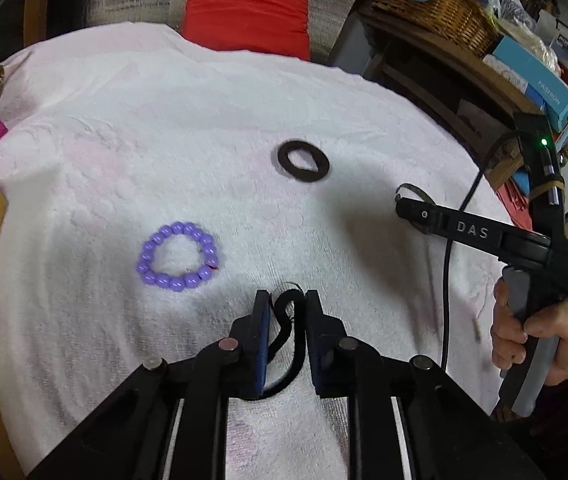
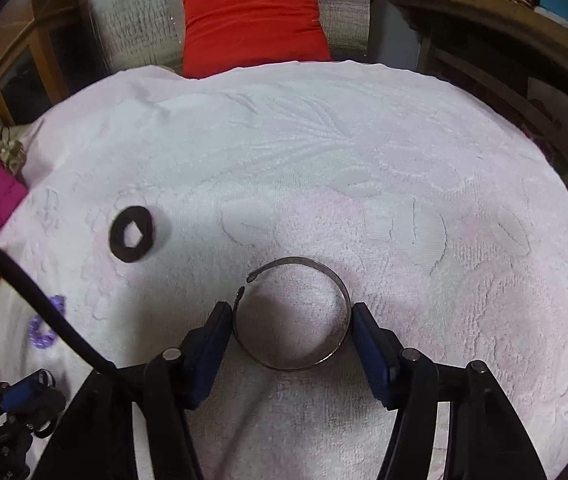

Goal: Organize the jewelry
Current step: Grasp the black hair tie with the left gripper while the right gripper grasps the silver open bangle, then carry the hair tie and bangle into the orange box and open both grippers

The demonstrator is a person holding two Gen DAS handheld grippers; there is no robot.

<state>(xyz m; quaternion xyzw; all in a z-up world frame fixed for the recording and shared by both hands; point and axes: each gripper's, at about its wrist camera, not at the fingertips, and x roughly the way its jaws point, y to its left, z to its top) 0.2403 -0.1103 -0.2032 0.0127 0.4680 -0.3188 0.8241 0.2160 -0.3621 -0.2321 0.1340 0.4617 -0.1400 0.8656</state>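
Two grippers, each pinching a band over the pale pink towel.

The left gripper [image 1: 287, 304] is nearly pressed together on a thin black looped band [image 1: 286, 320]; the right gripper [image 2: 292, 316] clasps an open silver metal cuff bracelet [image 2: 304, 272] across its width. On the pale pink textured towel [image 1: 163, 120] lie a purple beaded bracelet [image 1: 177, 255] near the left gripper and a dark fabric ring [image 1: 303, 161] farther off.

Bright, even light washes the white towel [image 1: 163, 120], soft shadows pooling beneath each tool, fisheye bending and darkening the corners, slight blur throughout.
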